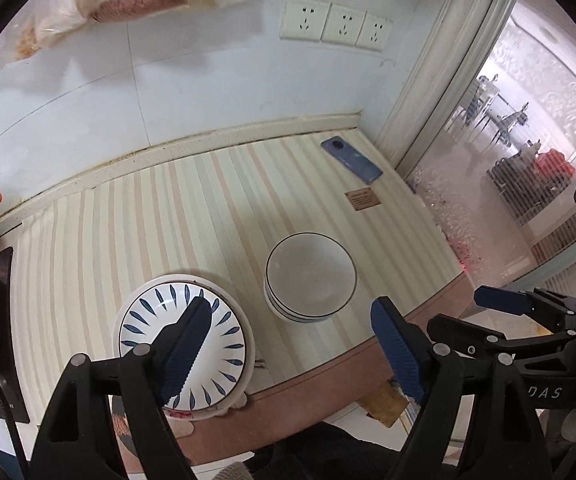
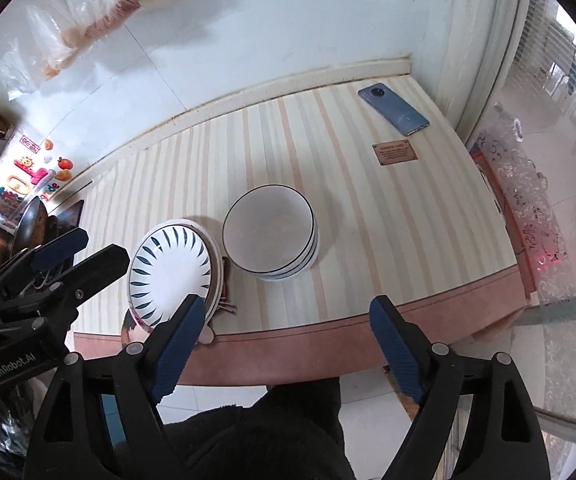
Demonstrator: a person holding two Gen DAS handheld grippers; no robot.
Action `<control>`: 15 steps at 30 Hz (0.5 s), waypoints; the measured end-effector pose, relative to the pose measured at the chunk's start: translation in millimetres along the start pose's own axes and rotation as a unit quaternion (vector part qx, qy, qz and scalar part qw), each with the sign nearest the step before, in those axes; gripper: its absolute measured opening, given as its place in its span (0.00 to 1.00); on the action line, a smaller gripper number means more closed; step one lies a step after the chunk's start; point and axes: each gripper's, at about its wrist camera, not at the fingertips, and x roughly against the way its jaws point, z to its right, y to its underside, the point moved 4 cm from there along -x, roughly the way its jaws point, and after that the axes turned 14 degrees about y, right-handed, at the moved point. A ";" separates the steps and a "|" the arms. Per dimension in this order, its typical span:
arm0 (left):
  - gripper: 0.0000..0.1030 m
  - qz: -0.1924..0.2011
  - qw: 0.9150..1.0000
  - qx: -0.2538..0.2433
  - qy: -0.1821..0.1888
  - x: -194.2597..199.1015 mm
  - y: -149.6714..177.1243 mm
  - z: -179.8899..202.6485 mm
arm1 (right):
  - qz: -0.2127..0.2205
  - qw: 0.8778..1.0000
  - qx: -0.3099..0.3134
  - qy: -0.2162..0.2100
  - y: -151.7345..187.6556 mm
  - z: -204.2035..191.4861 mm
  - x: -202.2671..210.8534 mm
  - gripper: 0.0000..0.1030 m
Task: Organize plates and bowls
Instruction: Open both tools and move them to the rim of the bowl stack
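Bowls, white ceramic with dark rims (image 1: 310,278), sat stacked just right of the blue-leaf plate pile (image 1: 184,340); I held left gripper (image 1: 294,350) and right gripper (image 2: 288,348) spread, empty; sorting looked nearly finished.

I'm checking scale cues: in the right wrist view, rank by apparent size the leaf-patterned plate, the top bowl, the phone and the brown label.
1. Leaf-patterned plate and top bowl: look about alike, and the plate is tilted and nearer, so unranked.
2. Phone.
3. Brown label, smallest.
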 end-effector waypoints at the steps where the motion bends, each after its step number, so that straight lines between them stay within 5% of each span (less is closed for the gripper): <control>1: 0.85 0.001 1.000 0.000 0.002 3.5 0.9 2.0 | 0.005 1.000 -0.005 -0.005 2.4 1.0 6.2 0.87; 15: 0.87 0.028 0.999 -0.017 0.012 28.6 0.0 26.0 | 0.052 0.998 -0.043 -0.013 13.1 25.0 48.1 0.89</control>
